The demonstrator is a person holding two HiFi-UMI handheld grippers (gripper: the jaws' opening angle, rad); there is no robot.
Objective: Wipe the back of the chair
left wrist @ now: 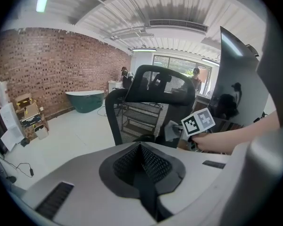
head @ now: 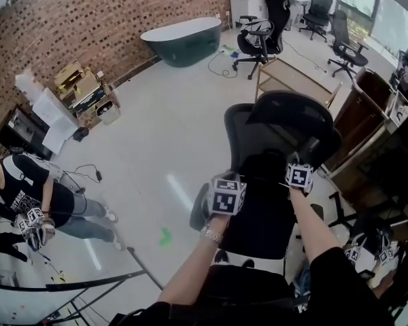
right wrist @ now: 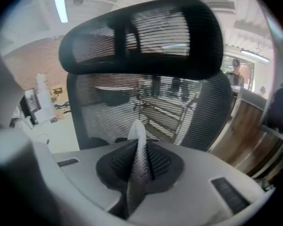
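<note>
Head view, one near chair (head: 258, 141): left gripper (left wrist: 141, 149) closed empty, right gripper (right wrist: 139, 150) pinching one cloth (right wrist: 137, 128).

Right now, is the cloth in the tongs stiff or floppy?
Probably floppy: the cloth is squashed thin between the right tongs, its tip creased. Likely light, being so thin. It should fold against the mesh chair back.

Cloth (right wrist: 137, 132) in gripper (right wrist: 140, 160), near chair back (right wrist: 188, 108)
</note>
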